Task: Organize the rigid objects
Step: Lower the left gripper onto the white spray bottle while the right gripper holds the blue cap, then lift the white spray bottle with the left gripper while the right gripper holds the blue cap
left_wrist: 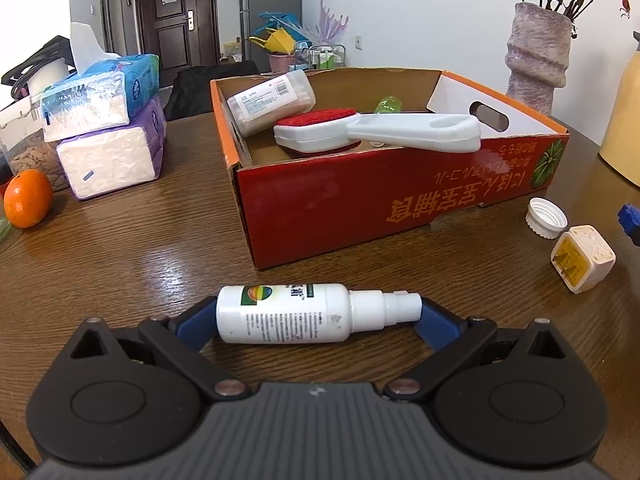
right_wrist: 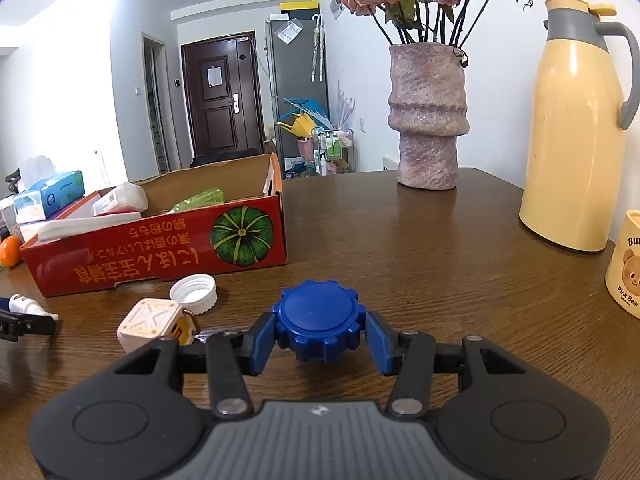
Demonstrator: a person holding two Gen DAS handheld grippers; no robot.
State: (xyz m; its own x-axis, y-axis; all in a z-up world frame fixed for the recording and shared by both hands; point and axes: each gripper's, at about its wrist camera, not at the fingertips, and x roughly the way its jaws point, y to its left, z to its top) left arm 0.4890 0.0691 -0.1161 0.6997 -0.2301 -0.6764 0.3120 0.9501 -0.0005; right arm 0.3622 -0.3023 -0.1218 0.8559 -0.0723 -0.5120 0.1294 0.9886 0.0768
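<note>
tissue packs (left_wrist: 108, 120), orange (left_wrist: 28, 198) — vase (right_wrist: 428, 116), thermos (right_wrist: 576, 128), bear cup (right_wrist: 626, 264).

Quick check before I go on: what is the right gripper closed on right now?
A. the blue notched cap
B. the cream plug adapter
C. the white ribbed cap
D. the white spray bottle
A. In the right wrist view the right gripper has both blue pads pressed on the sides of the blue notched cap; the white ribbed cap and cream plug adapter lie free on the table.

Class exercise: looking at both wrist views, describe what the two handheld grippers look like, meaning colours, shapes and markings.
Both match: the left gripper and right gripper have blue finger pads, black linkage arms with silver pivot pins, rounded black housings with circular recesses, and a ribbed grey centre plate bearing a small logo. No cables or sleeves show.
</note>
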